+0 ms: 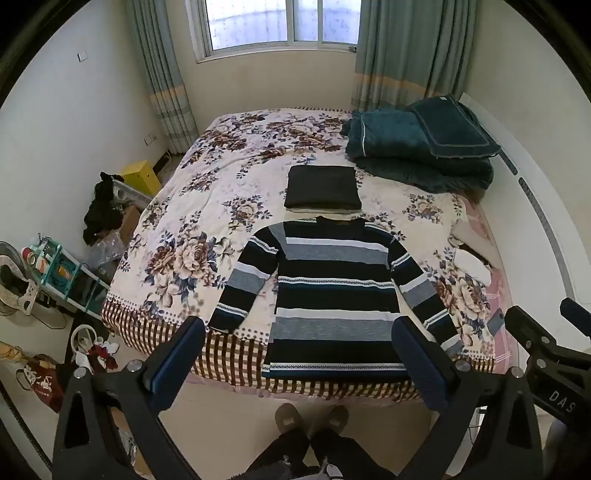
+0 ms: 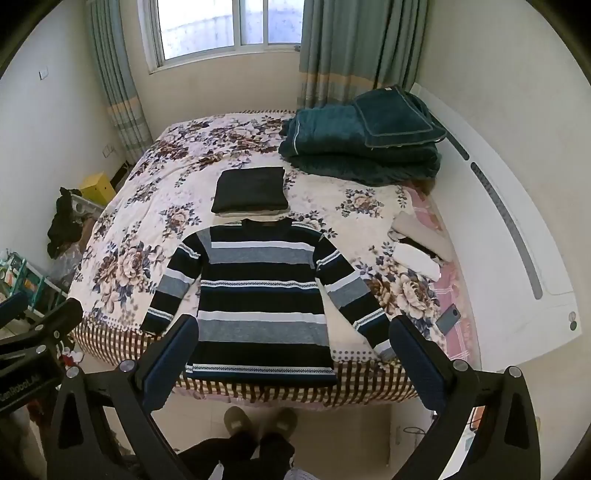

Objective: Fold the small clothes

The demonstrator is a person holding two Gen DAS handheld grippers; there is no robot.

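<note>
1. Left wrist view: the left gripper (image 1: 297, 360) hangs above the near edge of the bed (image 1: 173, 280), jaws spread wide with nothing between them; its blue pads frame the hem of the striped sweater (image 1: 332, 291).
2. The striped sweater lies flat on the floral bedspread, neckline toward the window (image 1: 277, 22), both sleeves angled outward and down, hem at the checked border of the bed edge.
3. Just beyond the neckline sits a dark folded garment (image 1: 323, 186) on top of a lighter folded piece.
4. A teal quilt (image 1: 421, 147) is piled at the far right corner of the bed.
5. Right wrist view: the right gripper (image 2: 293, 356) is likewise released and empty, held above the sweater's hem and right cuff.
6. A phone (image 2: 448, 318) rests near the right side of the bed.
7. The person's slippers (image 2: 258, 419) stand on the floor just below the bed edge.
</note>
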